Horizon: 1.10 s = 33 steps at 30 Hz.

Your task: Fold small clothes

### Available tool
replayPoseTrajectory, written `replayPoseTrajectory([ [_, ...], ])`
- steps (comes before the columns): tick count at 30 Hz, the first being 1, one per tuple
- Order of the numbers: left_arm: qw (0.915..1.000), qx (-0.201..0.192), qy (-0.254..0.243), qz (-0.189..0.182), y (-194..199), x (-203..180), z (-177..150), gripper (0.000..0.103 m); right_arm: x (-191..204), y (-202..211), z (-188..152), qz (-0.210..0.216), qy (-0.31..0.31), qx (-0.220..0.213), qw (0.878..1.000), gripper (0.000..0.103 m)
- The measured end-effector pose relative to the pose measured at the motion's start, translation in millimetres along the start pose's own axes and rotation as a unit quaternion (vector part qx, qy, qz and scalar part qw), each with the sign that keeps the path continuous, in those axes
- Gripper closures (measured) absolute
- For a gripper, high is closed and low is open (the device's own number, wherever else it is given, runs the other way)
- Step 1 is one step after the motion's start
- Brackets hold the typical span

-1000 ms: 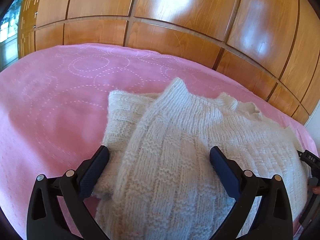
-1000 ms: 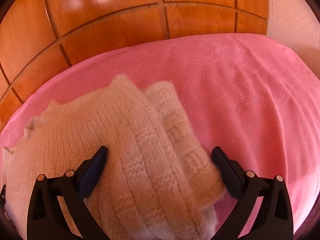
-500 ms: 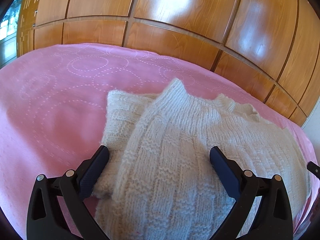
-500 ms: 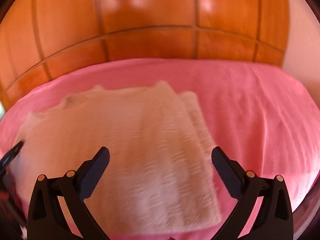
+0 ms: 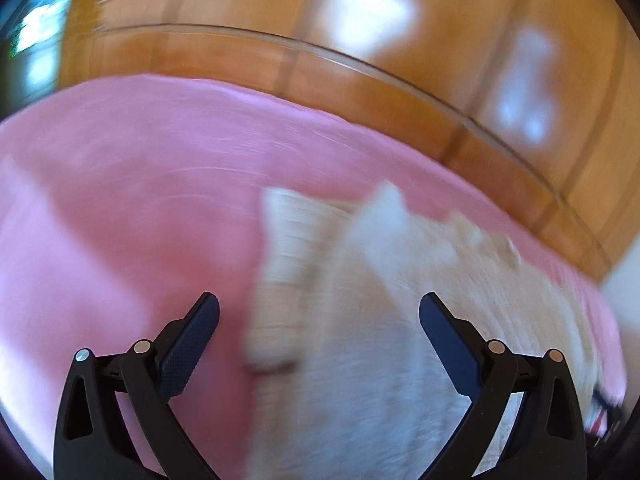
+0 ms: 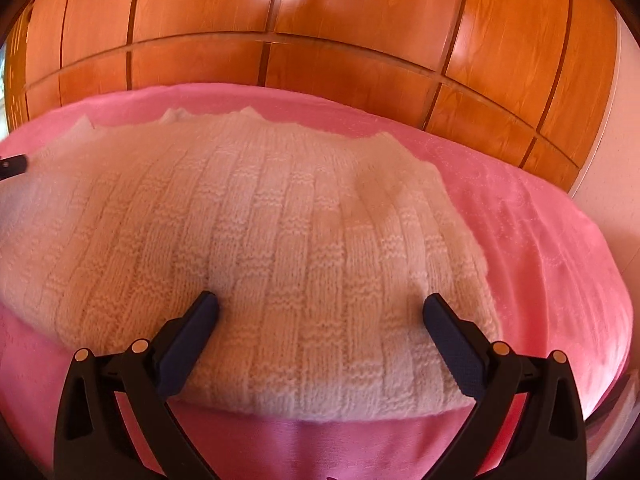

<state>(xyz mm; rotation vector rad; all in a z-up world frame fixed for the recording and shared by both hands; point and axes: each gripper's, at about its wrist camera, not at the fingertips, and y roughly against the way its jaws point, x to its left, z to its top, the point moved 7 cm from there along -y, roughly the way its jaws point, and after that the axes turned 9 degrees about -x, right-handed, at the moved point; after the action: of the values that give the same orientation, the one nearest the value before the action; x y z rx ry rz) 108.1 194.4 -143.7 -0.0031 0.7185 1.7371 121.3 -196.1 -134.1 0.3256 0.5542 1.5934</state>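
Note:
A cream knitted sweater (image 6: 280, 232) lies flat on the pink bedspread (image 6: 540, 248), one sleeve folded over its body. My right gripper (image 6: 320, 304) is open and empty, hovering just above the sweater's near hem. In the left wrist view the picture is motion-blurred. The sweater (image 5: 380, 300) shows at centre and right there. My left gripper (image 5: 319, 308) is open and empty, over the sweater's left edge with its left finger above bare bedspread (image 5: 120, 220).
Glossy wooden wardrobe panels (image 6: 320, 20) stand behind the bed. A white wall (image 6: 612, 200) lies at the right. The tip of the other gripper (image 6: 12, 166) shows at the left edge of the right wrist view.
The right gripper has swung to face the sweater's hem squarely and come closer. The left gripper is moving fast, shifting leftward so the sweater slides right in its view.

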Motion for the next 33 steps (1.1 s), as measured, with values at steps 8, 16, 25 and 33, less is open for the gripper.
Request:
replayPoseTrajectory([
  [8,0.9958,0.063,0.018,-0.063,6.9,12.9,-12.6,0.004,-2.6,0.7,0.9,0.000,-0.013,-0.006,1.000,0.002],
  [16,0.9932,0.081,0.028,-0.079,6.6,13.7,-19.1,0.021,-5.7,2.6,-0.8,0.000,-0.031,-0.005,1.000,0.002],
  [25,0.9683,0.155,0.110,-0.162,18.8,17.7,-31.0,0.038,-5.8,3.7,-0.2,-0.001,-0.036,-0.002,0.999,0.002],
  [33,0.9596,0.171,0.150,-0.165,-17.1,-0.3,-22.0,0.043,-5.9,3.5,1.1,-0.001,-0.038,0.000,0.999,0.002],
])
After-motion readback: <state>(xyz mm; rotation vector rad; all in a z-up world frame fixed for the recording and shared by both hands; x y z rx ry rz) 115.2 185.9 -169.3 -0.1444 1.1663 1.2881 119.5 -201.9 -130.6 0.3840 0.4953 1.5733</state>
